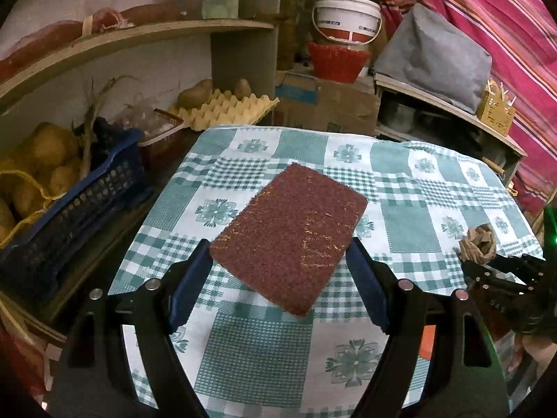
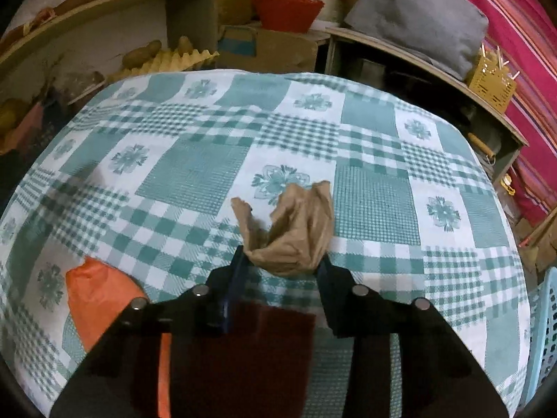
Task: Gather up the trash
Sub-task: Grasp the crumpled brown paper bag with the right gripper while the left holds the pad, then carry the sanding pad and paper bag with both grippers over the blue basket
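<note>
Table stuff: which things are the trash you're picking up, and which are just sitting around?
Trash job: crumpled brown paper pinched in the right gripper; dark red scouring pad between the left gripper fingers.

Just lying about: potatoes, egg tray, white bucket, blue crate.

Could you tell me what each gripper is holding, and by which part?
Left gripper clamps the maroon scouring pad by its near side edges; right gripper pinches the crumpled brown paper at its base.
</note>
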Demonstrator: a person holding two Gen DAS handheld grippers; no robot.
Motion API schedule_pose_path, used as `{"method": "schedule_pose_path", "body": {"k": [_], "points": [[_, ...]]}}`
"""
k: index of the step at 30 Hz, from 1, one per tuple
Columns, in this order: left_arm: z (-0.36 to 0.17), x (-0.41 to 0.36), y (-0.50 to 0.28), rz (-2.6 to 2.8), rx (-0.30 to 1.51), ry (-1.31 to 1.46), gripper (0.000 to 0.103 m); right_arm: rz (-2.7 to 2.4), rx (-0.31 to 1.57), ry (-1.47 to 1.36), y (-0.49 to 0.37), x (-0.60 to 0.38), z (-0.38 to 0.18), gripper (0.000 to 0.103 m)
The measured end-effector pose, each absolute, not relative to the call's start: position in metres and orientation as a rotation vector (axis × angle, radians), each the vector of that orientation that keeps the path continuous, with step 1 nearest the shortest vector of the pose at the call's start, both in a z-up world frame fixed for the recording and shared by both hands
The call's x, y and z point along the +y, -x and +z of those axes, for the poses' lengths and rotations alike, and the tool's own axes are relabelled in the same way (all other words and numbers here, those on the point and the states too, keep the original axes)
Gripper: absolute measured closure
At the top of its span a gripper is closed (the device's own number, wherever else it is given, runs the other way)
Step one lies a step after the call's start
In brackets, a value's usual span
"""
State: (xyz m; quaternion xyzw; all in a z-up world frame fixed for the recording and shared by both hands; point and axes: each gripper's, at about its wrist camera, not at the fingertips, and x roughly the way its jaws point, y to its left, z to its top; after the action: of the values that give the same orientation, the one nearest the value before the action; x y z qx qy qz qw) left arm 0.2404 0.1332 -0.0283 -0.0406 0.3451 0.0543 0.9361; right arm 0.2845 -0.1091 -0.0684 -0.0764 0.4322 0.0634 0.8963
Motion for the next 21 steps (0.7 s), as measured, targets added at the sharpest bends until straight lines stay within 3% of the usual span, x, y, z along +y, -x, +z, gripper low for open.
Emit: {"method": "schedule_pose_path", "body": {"k": [21], "points": [[0.009, 0.035, -0.233, 0.021, 0.601, 0.041, 0.027, -0.031, 0.738, 0.064, -0.242, -0.246, 0.001, 0.065]]}}
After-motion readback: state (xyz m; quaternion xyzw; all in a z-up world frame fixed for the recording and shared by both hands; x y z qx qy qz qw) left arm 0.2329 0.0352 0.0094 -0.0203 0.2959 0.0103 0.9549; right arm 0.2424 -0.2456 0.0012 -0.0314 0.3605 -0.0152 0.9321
